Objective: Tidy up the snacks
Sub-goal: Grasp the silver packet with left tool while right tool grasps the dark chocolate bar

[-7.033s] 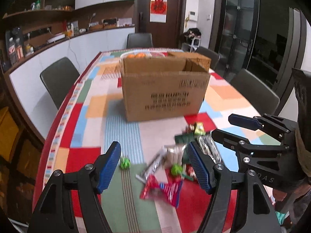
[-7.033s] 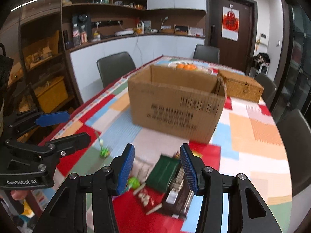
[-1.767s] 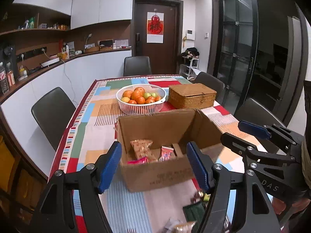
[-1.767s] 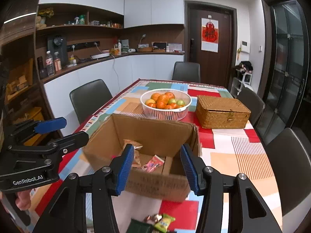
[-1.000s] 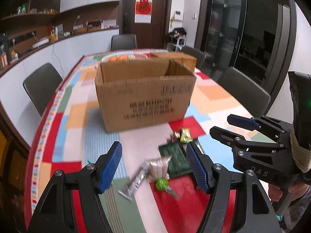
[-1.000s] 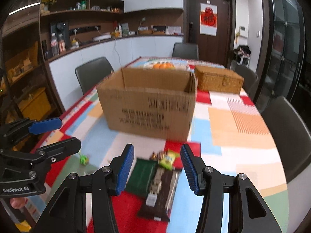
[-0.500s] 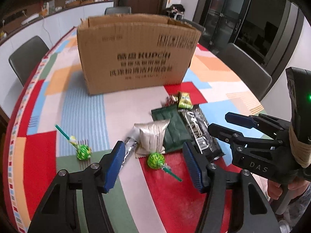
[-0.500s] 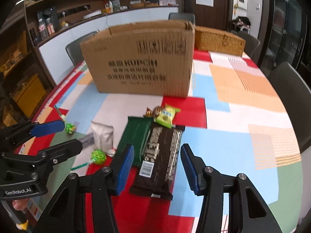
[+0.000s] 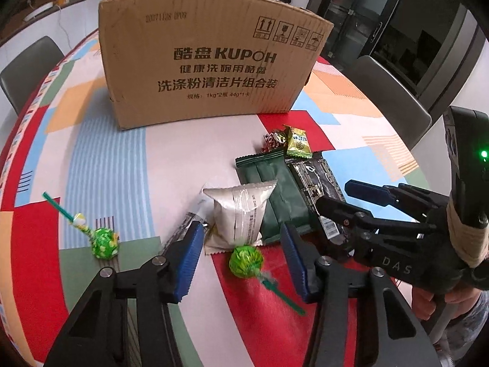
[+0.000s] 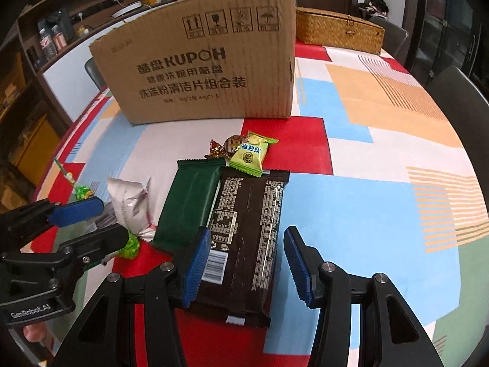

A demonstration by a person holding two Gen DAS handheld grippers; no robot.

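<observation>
Change: we have dropped from above the cardboard box (image 9: 211,61) to the table (image 10: 351,202); the box's inside is gone from both views.
Left gripper (image 9: 241,260): jaws spread, empty, bracketing the green lollipop (image 9: 246,260) just before the silver pouch (image 9: 238,214).
Right gripper (image 10: 244,263): jaws apart, holding nothing, straddling the near end of the black packet (image 10: 244,232).
Snacks: black packet, dark green packet (image 10: 189,205), small candies (image 10: 249,153) and a second lollipop (image 9: 104,242) lie loose before the box.
Meaning: we judge two new pickups are imminent.

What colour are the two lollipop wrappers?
Bright green lollipop wrappers, clearest in the left wrist view.
</observation>
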